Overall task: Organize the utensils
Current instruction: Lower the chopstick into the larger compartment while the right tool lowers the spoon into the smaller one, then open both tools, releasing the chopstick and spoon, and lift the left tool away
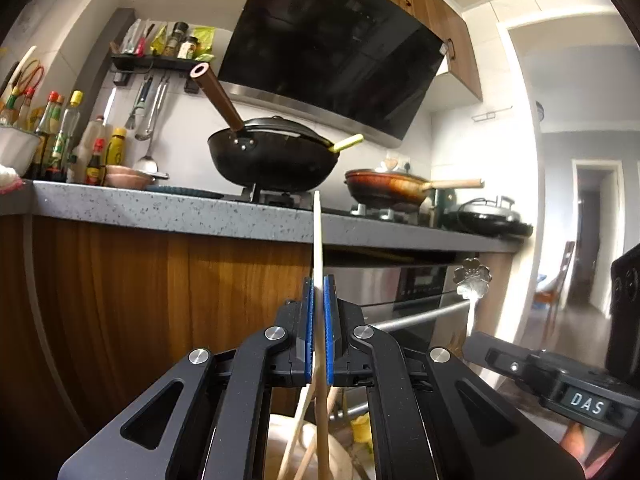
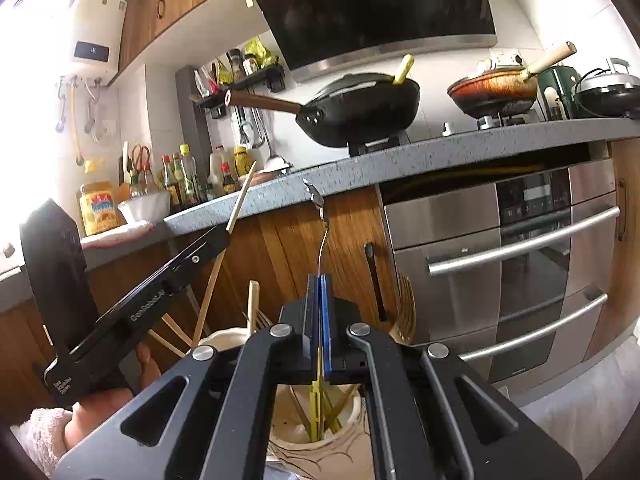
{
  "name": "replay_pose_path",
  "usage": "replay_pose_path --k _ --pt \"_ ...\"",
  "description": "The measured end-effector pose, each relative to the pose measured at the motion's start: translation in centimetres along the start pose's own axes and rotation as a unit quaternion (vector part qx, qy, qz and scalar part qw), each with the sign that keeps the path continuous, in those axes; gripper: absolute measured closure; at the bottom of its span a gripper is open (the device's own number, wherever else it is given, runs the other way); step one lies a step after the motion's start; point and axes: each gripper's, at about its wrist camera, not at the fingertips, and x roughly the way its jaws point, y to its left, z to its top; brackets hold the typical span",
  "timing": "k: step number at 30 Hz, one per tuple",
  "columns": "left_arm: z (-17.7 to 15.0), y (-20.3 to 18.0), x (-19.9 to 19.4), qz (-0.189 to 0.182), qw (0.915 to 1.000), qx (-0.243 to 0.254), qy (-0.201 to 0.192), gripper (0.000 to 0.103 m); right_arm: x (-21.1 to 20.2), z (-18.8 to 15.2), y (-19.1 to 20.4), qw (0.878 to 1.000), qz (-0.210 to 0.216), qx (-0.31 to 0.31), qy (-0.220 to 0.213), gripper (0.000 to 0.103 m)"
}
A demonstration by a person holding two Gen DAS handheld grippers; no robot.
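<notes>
In a home kitchen, I hold two utensils clear of the cream holder (image 2: 320, 436) that sits low and near, just beneath both grippers. The left gripper (image 1: 319, 320) is pinched on a pale wooden chopstick (image 1: 317, 232), which stands almost upright between the blue pads (image 1: 329, 320), its tip reaching the edge of the grey counter (image 1: 160, 208) in view. The right gripper (image 2: 320, 320) is clamped on a thin metal spoon (image 2: 318, 204) with a flower-shaped end, its stem bowing upward from the jaws. Both tools point roughly level toward the cabinet front, side by side, the left one angled in across the right wrist view; a hand (image 2: 108, 404) and pale sleeve show behind it. More sticks and a yellow-green handle remain in the holder. To sort these well, I judge each piece should travel separately, held firm and upright, since the slender stick could pivot between the pads.
</notes>
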Motion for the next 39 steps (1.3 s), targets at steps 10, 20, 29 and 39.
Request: replay_pose_path --k 10,20,29,39 --pt "-1.4 -1.3 -1.1 0.011 0.9978 0.062 -0.019 0.098 1.1 -1.4 0.1 1.0 0.004 0.0 0.023 0.102" --pt "-0.6 0.3 -1.9 0.013 0.9995 0.025 -0.015 0.086 2.4 -2.3 0.2 0.998 0.02 -0.001 0.064 0.102" --pt "-1.3 -0.3 -2.0 0.025 0.9984 0.051 0.007 0.085 3.1 -3.4 0.4 0.996 0.016 -0.015 0.086 0.102" --pt "0.3 0.6 -2.5 0.038 0.9976 0.057 0.012 0.082 3.2 -3.3 0.1 0.996 0.02 -0.009 0.088 0.102"
